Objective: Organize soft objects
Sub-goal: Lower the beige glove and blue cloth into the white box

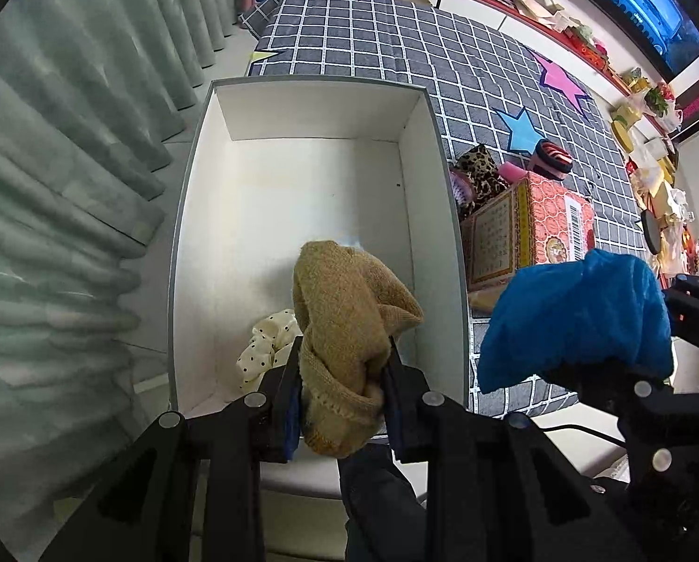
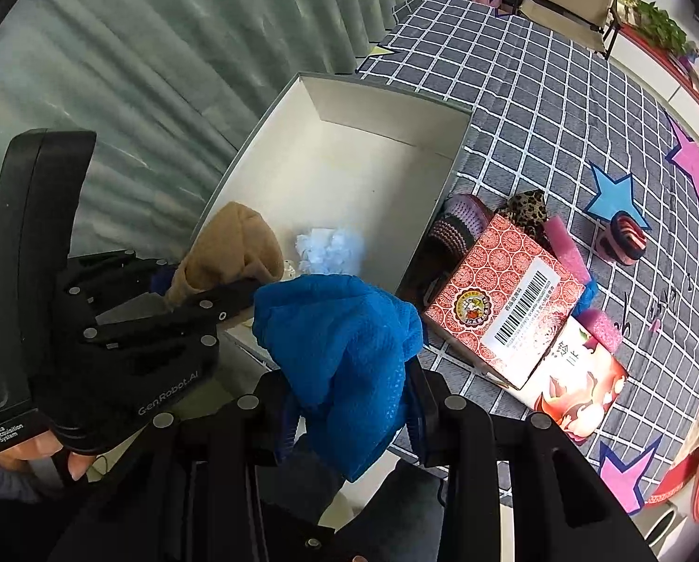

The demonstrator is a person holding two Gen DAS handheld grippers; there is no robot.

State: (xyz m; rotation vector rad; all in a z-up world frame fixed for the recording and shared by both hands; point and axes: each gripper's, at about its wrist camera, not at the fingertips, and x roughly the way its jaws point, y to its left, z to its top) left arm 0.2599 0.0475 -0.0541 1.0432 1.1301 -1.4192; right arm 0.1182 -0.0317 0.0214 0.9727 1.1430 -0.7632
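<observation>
While your left gripper (image 1: 342, 398) clamps the tan knit cloth (image 1: 349, 328) over the near end of the white box (image 1: 424, 107), your right gripper (image 2: 349, 417) pinches the blue mesh cloth (image 2: 345, 351) just right of it. Listed inside, near end: a dotted cream scrunchie (image 1: 267, 344). Further right, on the checked cover (image 1: 396, 37): a red carton (image 2: 504, 299) and rolled soft items.
</observation>
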